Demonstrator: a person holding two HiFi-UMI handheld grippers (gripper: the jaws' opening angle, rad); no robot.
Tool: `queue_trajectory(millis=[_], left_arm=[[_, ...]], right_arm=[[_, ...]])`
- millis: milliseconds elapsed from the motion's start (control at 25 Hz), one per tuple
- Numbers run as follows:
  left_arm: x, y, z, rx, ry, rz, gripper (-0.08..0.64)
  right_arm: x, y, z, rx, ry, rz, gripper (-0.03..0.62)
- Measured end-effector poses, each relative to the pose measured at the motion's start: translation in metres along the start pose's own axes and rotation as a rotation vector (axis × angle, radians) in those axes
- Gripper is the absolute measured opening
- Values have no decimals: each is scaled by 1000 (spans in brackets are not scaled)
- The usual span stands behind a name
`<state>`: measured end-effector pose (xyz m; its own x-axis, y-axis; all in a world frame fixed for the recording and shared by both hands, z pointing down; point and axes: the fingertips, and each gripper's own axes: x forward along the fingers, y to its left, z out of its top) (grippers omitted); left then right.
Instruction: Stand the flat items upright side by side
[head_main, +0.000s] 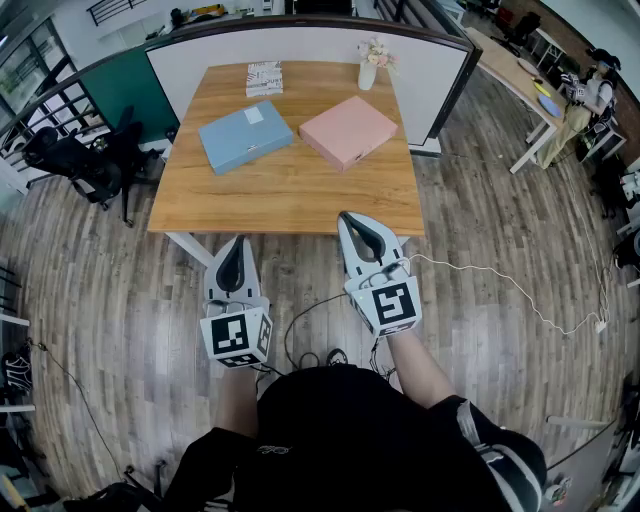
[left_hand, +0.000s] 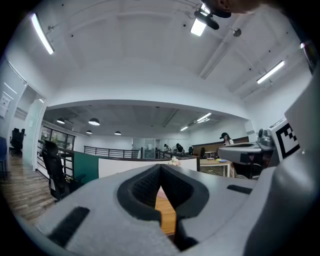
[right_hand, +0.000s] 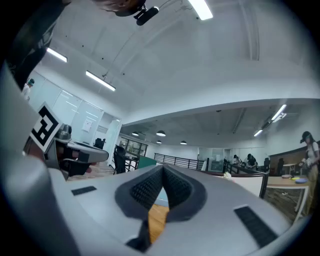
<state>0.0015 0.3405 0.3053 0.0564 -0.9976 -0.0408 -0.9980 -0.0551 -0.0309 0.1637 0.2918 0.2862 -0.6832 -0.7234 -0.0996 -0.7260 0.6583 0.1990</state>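
A blue flat box (head_main: 244, 136) and a pink flat box (head_main: 348, 131) lie flat on the wooden table (head_main: 290, 190), blue on the left, pink on the right. A smaller patterned flat item (head_main: 264, 78) rests near the table's far edge. My left gripper (head_main: 234, 245) hovers shut and empty in front of the table's near edge. Also shut and empty, my right gripper (head_main: 357, 222) has its tips just over the near edge. In the left gripper view its shut tips (left_hand: 160, 169) point level over the tabletop; the right gripper view shows the same for its tips (right_hand: 163, 170).
A small vase of flowers (head_main: 371, 62) stands at the table's far right. White partition panels (head_main: 435, 80) enclose the back and right side. Black office chairs (head_main: 85, 160) stand to the left. A cable (head_main: 500, 285) trails on the wood floor at right.
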Motion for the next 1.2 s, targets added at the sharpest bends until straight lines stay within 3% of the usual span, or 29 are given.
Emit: queue_trajectory(millis=[240, 360, 560, 840, 1200], left_arm=[[10, -28, -12, -23, 19, 10, 0], [10, -38, -25, -30, 28, 51, 3], [10, -54, -54, -27, 126, 41, 130], [30, -49, -66, -45, 171, 61, 168], [85, -16, -72, -57, 161, 46, 177]], right_arm=[[-3, -19, -19, 25, 11, 69, 5], [-6, -20, -41, 18, 66, 131, 21], [-9, -20, -66, 35, 112, 190, 101], [0, -18, -86, 101, 148, 240, 129], [59, -34, -109, 83, 174, 241, 160]])
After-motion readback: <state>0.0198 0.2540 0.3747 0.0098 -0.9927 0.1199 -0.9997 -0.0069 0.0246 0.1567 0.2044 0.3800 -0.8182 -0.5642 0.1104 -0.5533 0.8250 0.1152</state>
